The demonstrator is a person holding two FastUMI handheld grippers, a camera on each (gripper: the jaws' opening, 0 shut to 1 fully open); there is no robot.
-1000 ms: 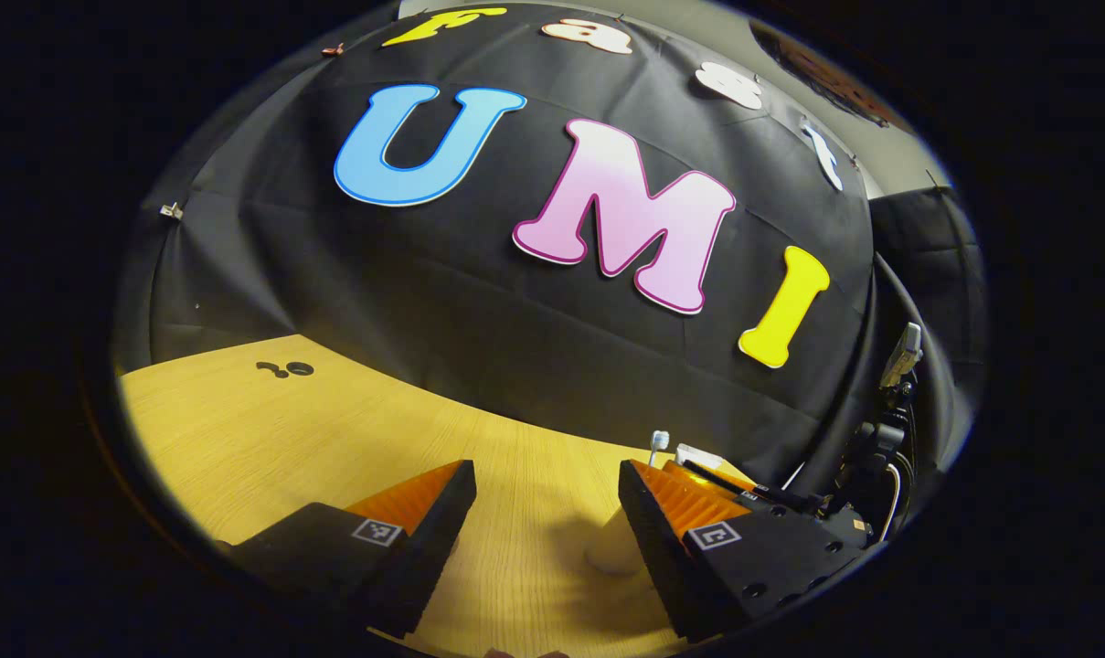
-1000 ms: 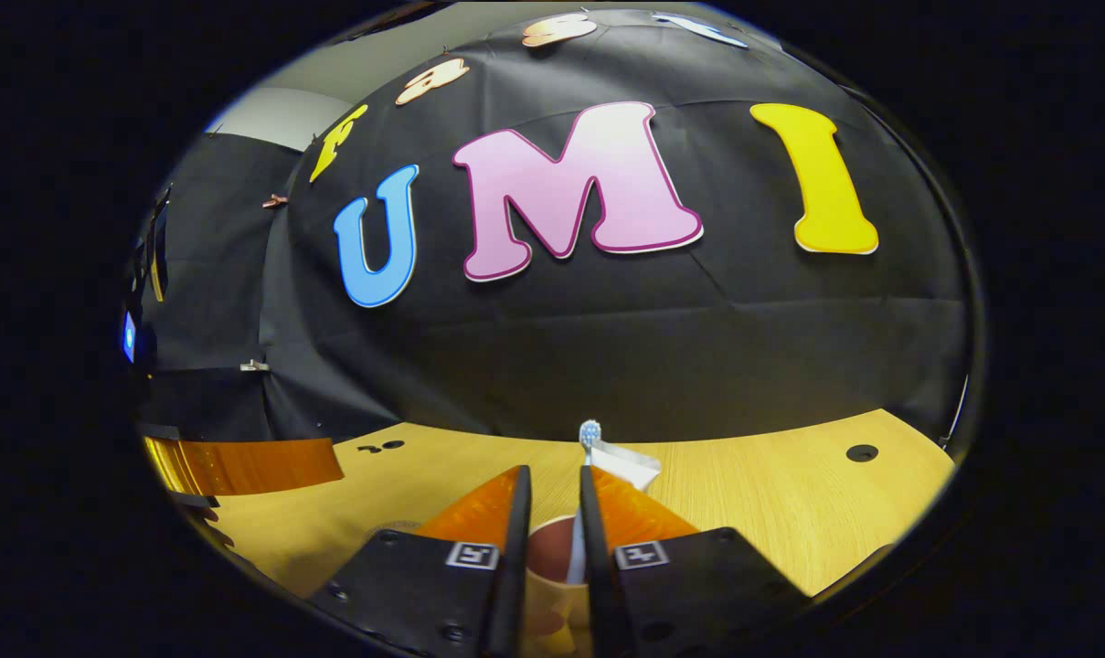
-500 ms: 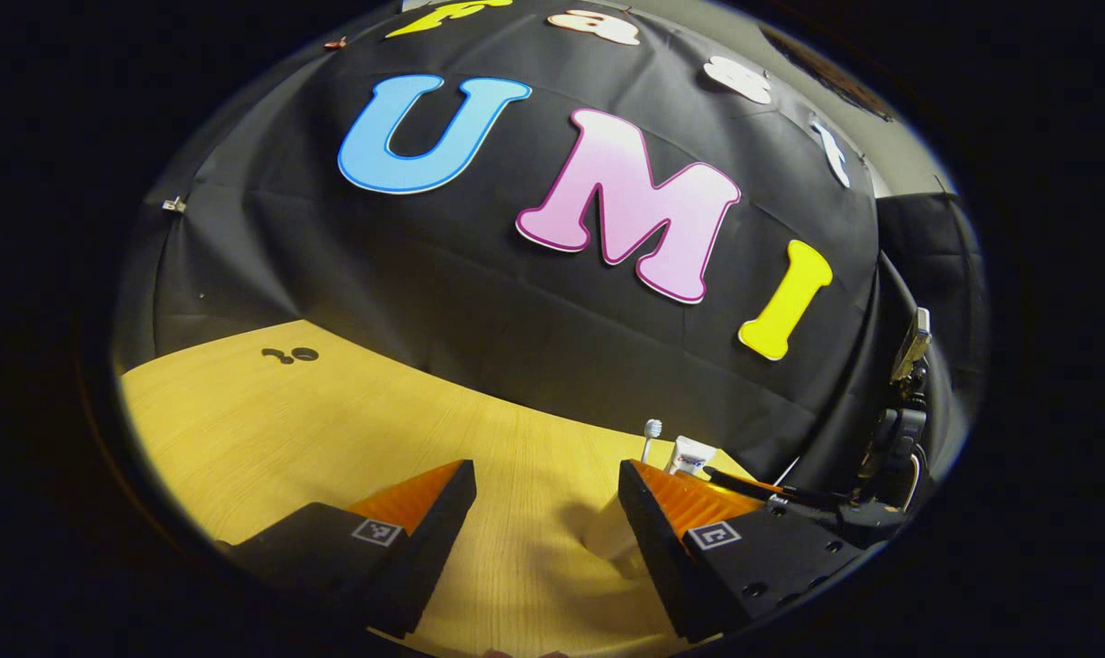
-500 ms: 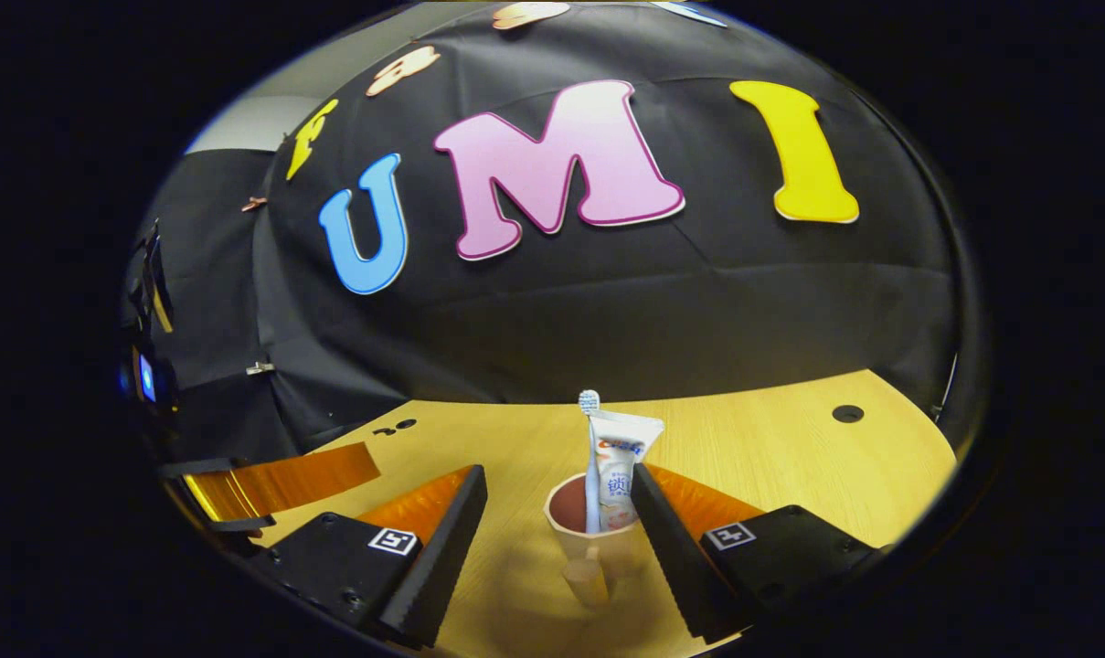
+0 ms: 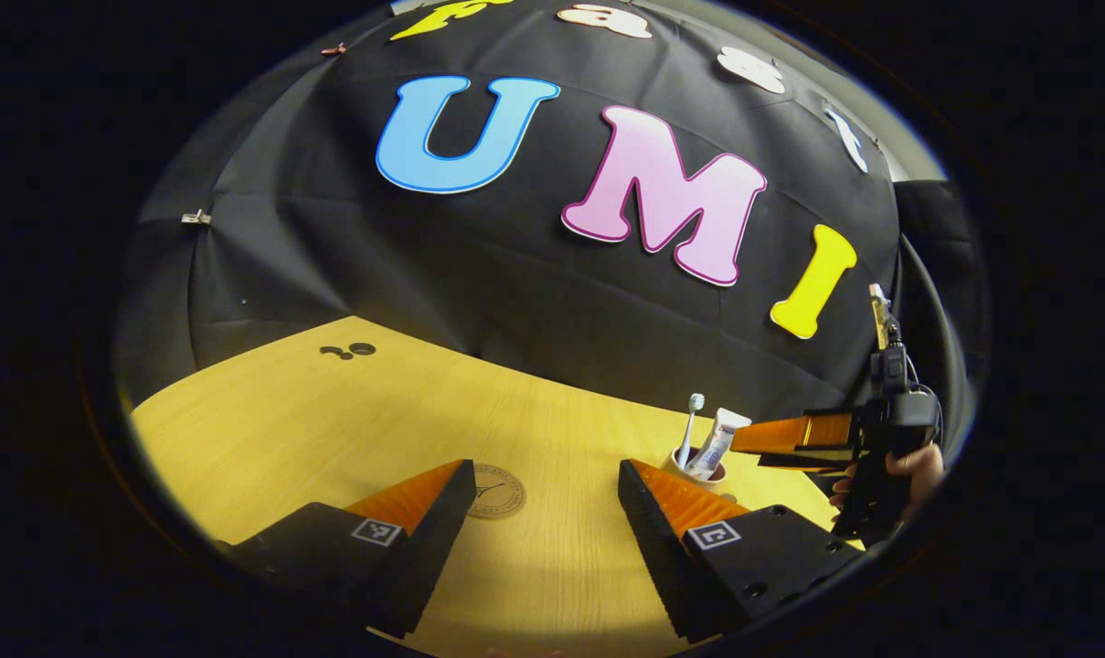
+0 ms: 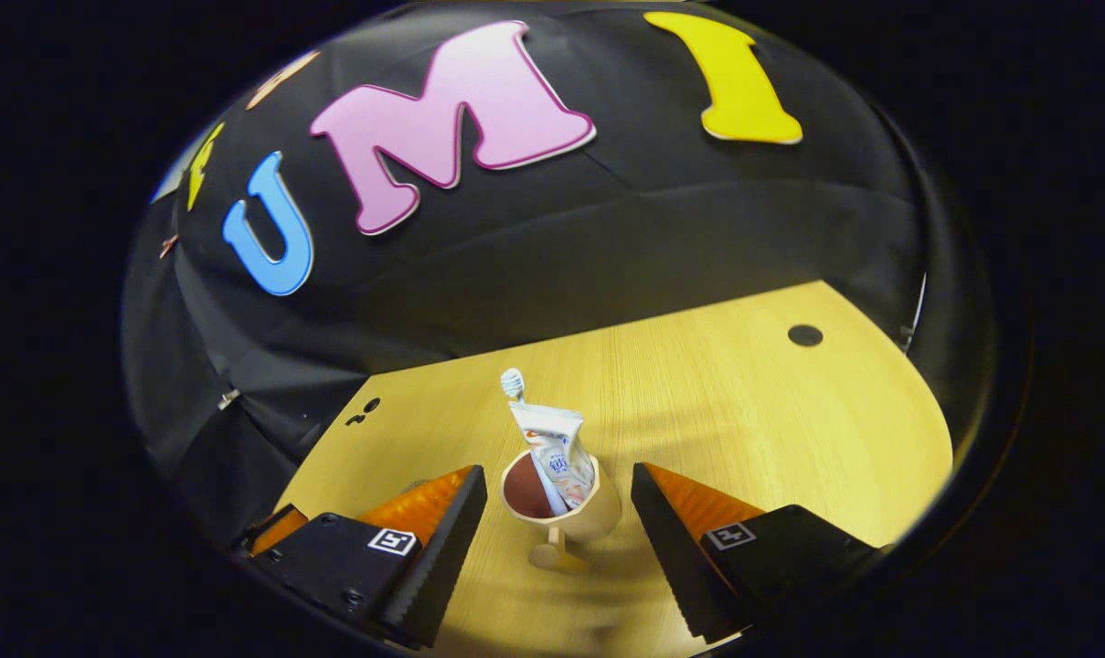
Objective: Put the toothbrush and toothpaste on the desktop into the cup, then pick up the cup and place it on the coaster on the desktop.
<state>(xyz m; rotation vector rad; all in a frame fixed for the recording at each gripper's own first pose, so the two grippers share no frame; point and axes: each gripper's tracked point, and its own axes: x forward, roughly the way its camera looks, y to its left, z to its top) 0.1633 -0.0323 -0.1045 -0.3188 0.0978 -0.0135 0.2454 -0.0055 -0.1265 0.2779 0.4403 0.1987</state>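
I judge the loading step done: the toothbrush [image 6: 513, 384] and toothpaste [image 6: 557, 452] both stand in the cup [image 6: 575, 512], so what is left is carrying the cup to the coaster [image 5: 495, 491]. My right gripper [image 6: 559, 525] is spread wide, fingers either side of the cup and apart from it, pinching nothing; the cup sits on the desk [image 6: 744, 411] between them with its handle toward me. My left gripper [image 5: 547, 516] is likewise spread and empty, hovering over the desk with the coaster just ahead between its fingers. From the left gripper view the cup [image 5: 689, 463] stands to the right of the coaster, near but not on it. The next move, as I read it, calls for closing the right fingers on the cup wall, lifting it level and shifting it onto the coaster. The toothbrush's long axis runs near vertical, bristles up, leaning slightly; the toothpaste leans beside it, flat crimped end up.
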